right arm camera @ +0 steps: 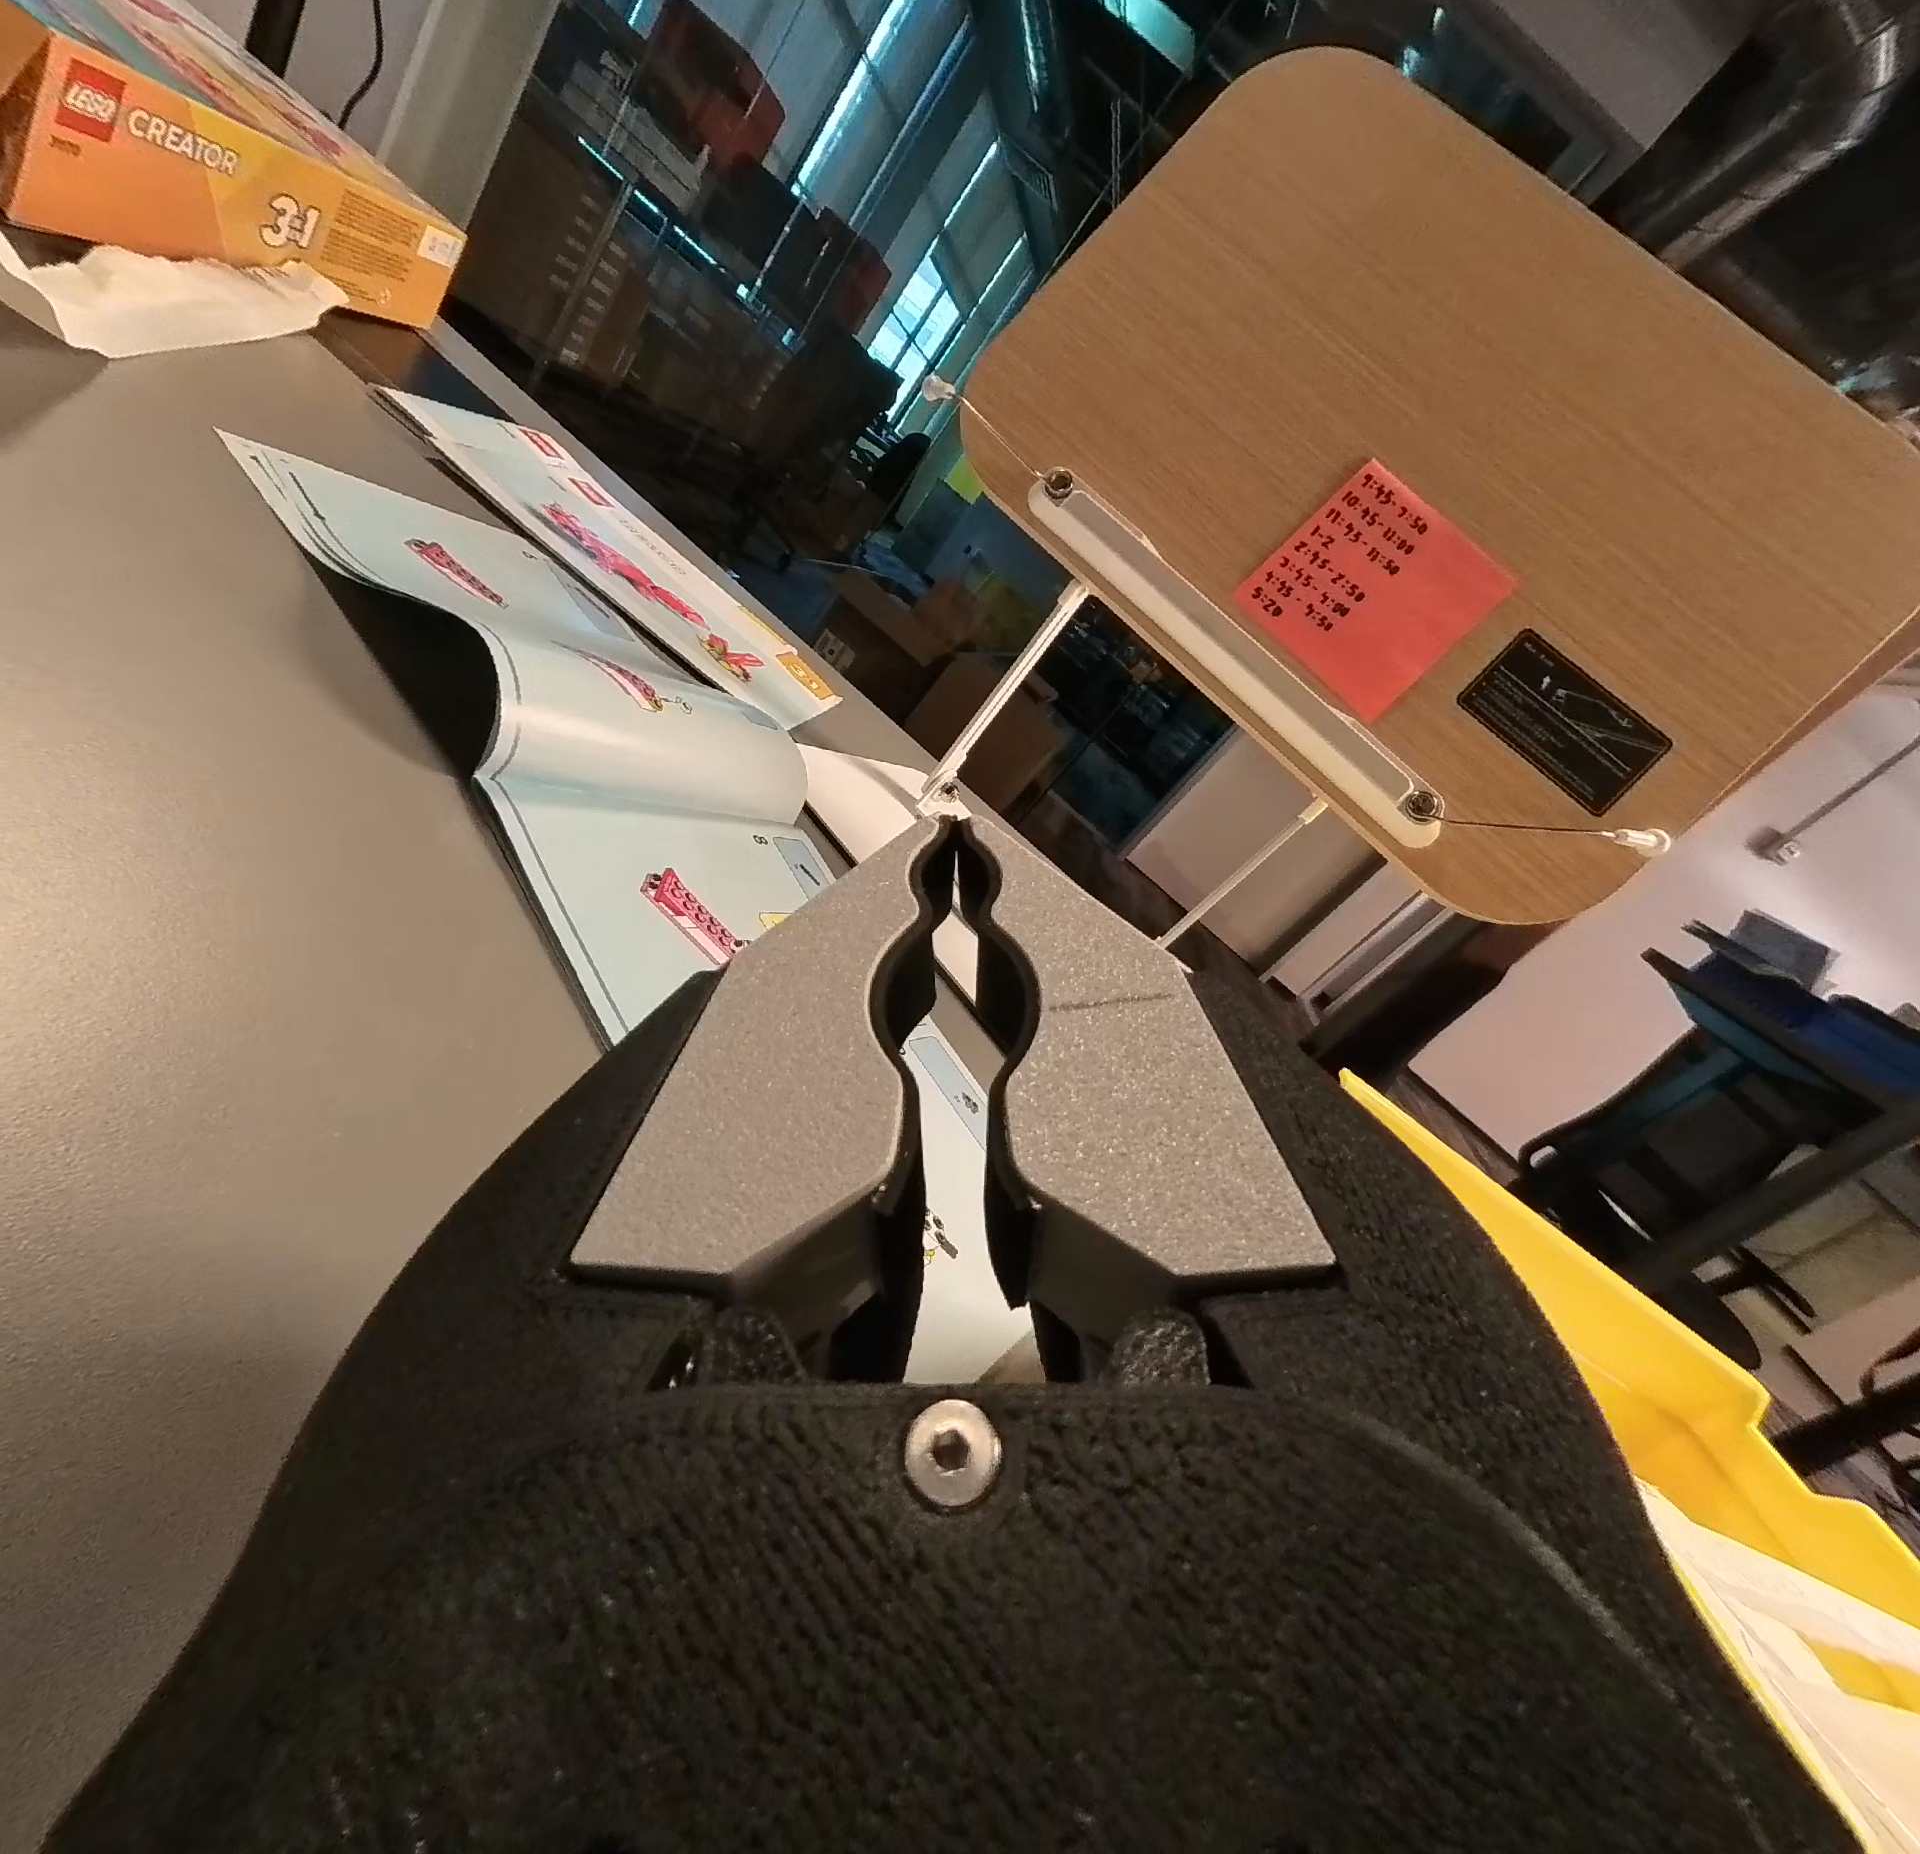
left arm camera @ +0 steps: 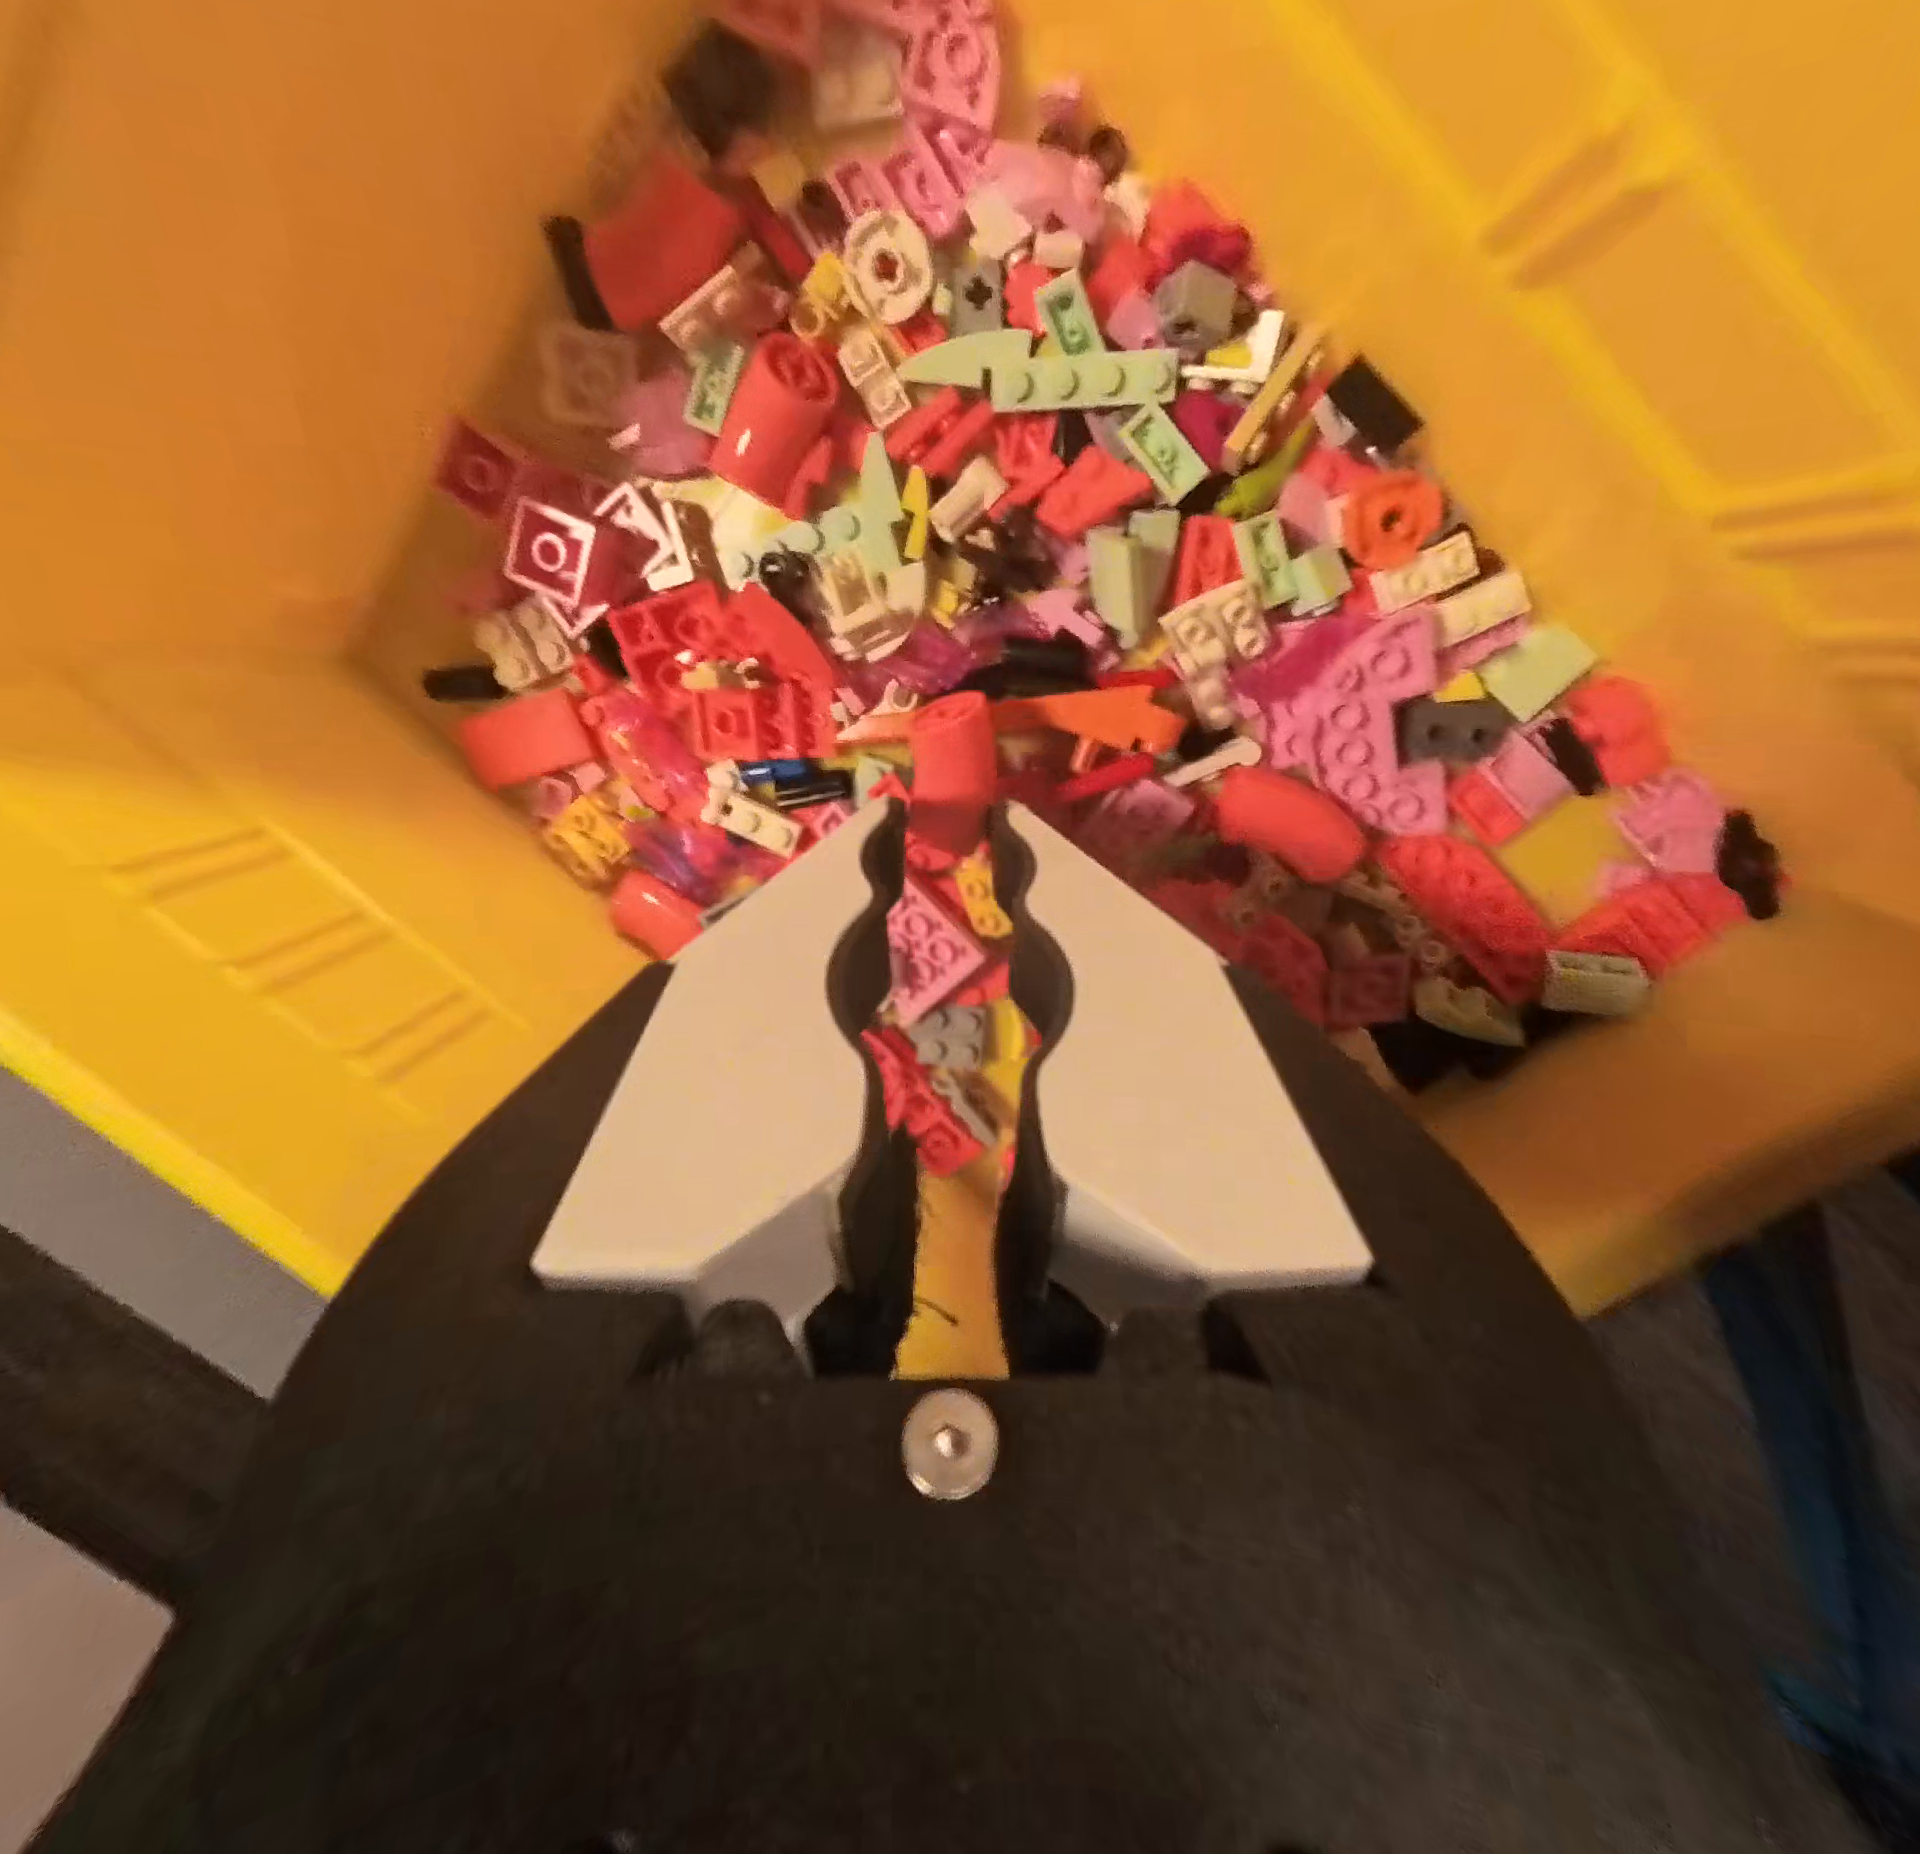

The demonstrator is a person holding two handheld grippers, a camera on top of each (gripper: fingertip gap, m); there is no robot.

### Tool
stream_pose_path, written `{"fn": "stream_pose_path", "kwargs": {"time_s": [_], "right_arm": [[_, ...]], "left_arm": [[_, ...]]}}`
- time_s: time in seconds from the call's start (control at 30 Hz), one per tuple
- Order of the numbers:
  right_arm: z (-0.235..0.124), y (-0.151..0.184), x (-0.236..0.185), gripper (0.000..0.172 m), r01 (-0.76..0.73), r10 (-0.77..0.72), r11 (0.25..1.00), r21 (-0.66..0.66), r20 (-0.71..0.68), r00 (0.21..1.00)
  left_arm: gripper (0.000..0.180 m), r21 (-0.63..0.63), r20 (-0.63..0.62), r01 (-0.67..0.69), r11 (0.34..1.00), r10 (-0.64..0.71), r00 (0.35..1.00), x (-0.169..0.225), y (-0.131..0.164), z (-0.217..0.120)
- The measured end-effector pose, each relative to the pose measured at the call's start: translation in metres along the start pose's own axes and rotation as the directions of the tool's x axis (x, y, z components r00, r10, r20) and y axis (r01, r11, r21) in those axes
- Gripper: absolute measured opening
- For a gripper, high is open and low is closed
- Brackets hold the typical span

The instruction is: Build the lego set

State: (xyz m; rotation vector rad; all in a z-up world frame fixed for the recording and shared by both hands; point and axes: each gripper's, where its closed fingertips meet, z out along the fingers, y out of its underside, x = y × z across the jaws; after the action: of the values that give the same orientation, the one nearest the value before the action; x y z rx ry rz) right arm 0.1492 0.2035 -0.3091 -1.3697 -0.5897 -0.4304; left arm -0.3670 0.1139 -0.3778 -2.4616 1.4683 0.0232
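Inside a yellow bin (left arm camera: pixel 260 370), left gripper (left arm camera: pixel 948 812) clamped on a coral rounded brick (left arm camera: pixel 951 755), loose bricks (left arm camera: pixel 1039 474) piled toward 12 o'clock. Right gripper (right arm camera: pixel 948 822) clenched bare above a grey table (right arm camera: pixel 208 765), open instruction booklet (right arm camera: pixel 623 755) at 10 o'clock.

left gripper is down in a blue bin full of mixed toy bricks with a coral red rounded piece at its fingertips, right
Not quite: the bin is yellow, not blue, as the left wrist view shows. The rest holds: the left gripper reaches into the mixed toy bricks with a coral red rounded piece at its fingertips.
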Motion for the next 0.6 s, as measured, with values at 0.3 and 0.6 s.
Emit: {"fn": "stream_pose_path", "kwargs": {"time_s": [0.3, 0.6], "right_arm": [[0.000, -0.001, 0.000, 0.000, 0.004, -0.004, 1.000, 0.005, -0.001, 1.000], [-0.001, -0.004, 0.001, 0.000, 0.014, -0.014, 1.000, 0.014, -0.010, 1.000]], "left_arm": [[0.060, -0.161, -0.262, 0.069, 0.985, -0.110, 0.959, 0.040, 0.040, -0.009], [0.079, -0.441, -0.190, 0.067, 0.895, -0.166, 0.968, 0.038, 0.085, -0.018]]}}
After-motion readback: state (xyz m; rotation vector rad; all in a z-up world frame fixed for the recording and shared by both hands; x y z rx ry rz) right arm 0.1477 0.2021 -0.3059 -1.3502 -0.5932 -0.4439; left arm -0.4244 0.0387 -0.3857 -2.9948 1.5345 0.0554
